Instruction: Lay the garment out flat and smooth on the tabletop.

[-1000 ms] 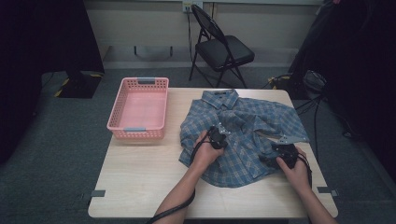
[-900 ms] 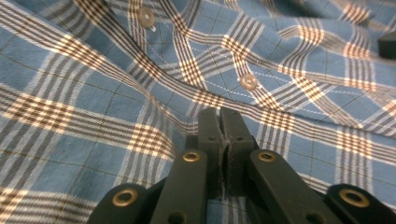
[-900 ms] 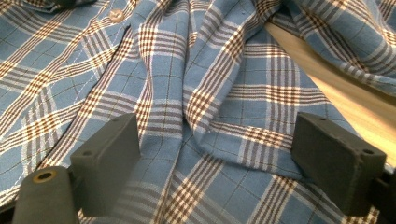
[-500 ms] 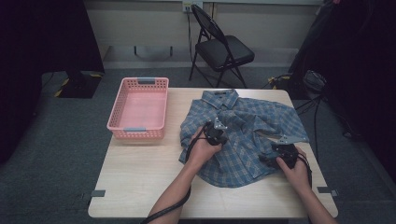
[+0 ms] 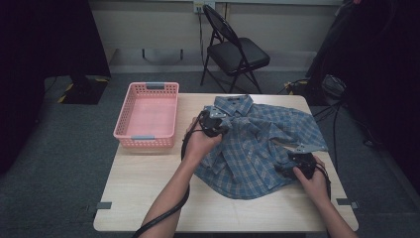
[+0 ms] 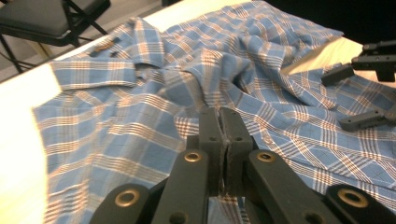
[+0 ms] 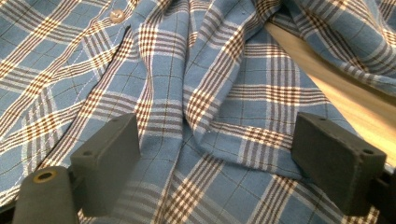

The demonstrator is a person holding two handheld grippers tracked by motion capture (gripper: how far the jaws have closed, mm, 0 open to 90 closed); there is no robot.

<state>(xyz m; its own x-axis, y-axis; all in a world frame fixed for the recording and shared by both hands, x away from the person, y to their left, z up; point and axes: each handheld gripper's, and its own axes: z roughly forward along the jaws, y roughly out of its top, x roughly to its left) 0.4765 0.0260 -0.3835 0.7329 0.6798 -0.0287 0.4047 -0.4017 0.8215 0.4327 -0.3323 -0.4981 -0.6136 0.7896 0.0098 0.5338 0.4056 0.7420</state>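
Shirt (image 6: pixel 140 116) fabric looks soft and limp; left gripper (image 6: pixel 223 122) fingers clench a fold, right gripper (image 7: pixel 219 154) fingers stand released astride another pinchable ridge.

In the left gripper view, the closed jaws of the left gripper (image 6: pixel 223 122) cover the spot where they meet the plaid shirt (image 6: pixel 140 116), so any pinched fold stays hidden. The folding chair (image 6: pixel 51 18) is cut off at the top edge.
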